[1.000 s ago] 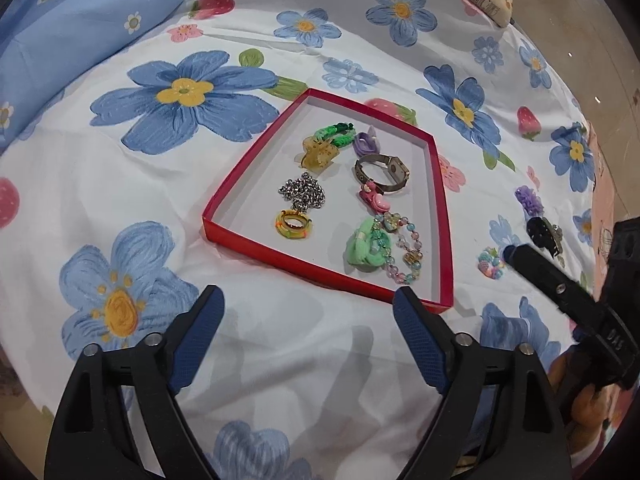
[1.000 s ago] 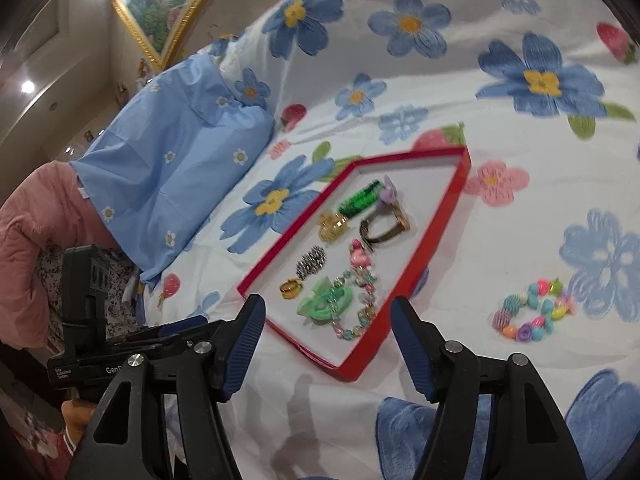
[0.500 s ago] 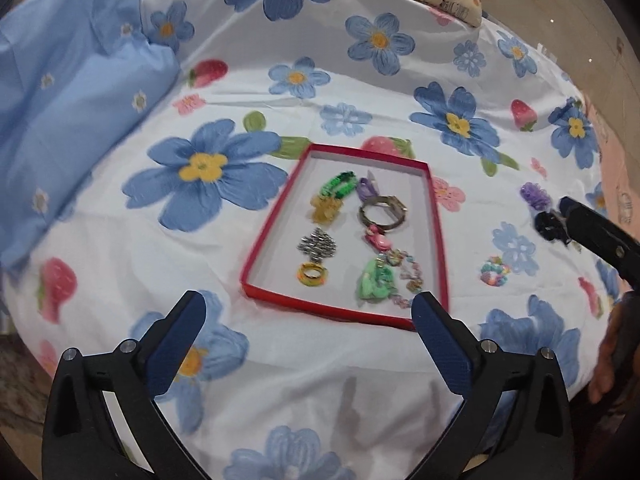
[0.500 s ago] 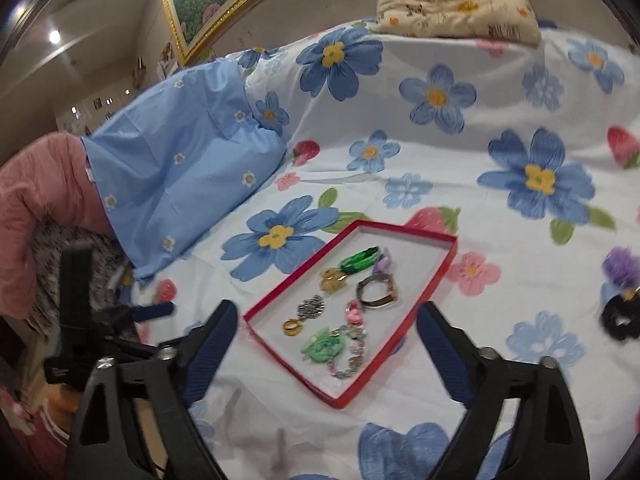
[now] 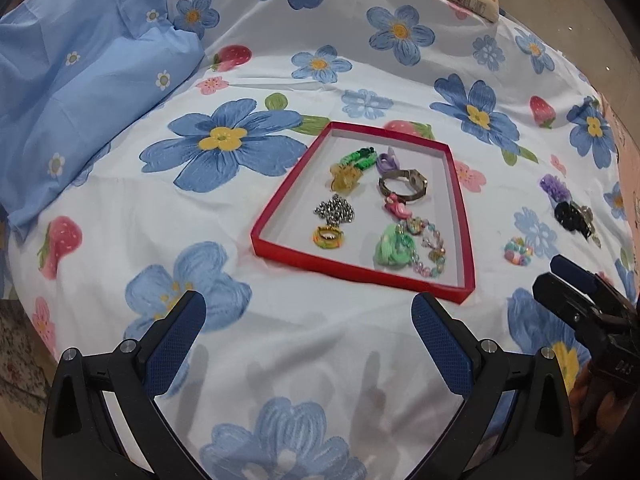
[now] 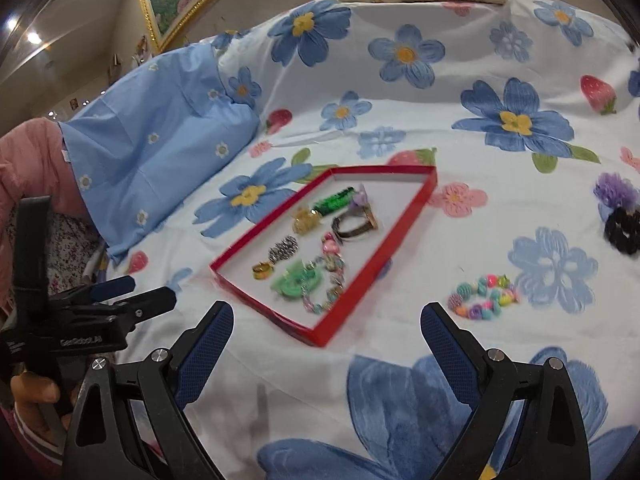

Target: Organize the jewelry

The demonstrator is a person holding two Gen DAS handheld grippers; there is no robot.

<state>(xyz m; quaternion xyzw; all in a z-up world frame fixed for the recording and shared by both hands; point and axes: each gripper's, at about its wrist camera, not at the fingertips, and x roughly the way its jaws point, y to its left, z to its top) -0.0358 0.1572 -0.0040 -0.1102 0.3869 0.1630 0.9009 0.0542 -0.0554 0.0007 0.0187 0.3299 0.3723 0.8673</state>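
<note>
My right gripper [image 6: 326, 342] stands with its blue-padded jaws spread as wide as they go and nothing between them, only flowered bedsheet [image 6: 400, 380] under the gap. Just ahead and a little right of its right finger lies the loose bracelet of multicoloured pastel beads [image 6: 484, 296], flat on the sheet, a closed loop stretched slightly crosswise to my line of sight. It sits outside the shallow red-rimmed cardboard tray [image 6: 352, 300], apart from the tray's right wall. Farther right and beyond are a black scrunchie [image 6: 624, 230] and a purple fuzzy hair tie [image 6: 614, 190], touching or nearly so; I cannot tell which. My left gripper [image 5: 308, 332] is equally wide and empty, hanging before the tray's near rim, with the tray between it and nothing it needs. From that side the bead bracelet [image 5: 518, 250] lies far off to the right, past the tray. I judge the right hand the nearer one for all three stray pieces. The tray already holds a steel chain [image 5: 334, 210], a metal watch [image 5: 402, 186], a green clip and other pieces, with bare floor near its front left corner. Next reach, as I read it: right hand, forward and slightly rightward, jaws across the loop's narrow span.
</note>
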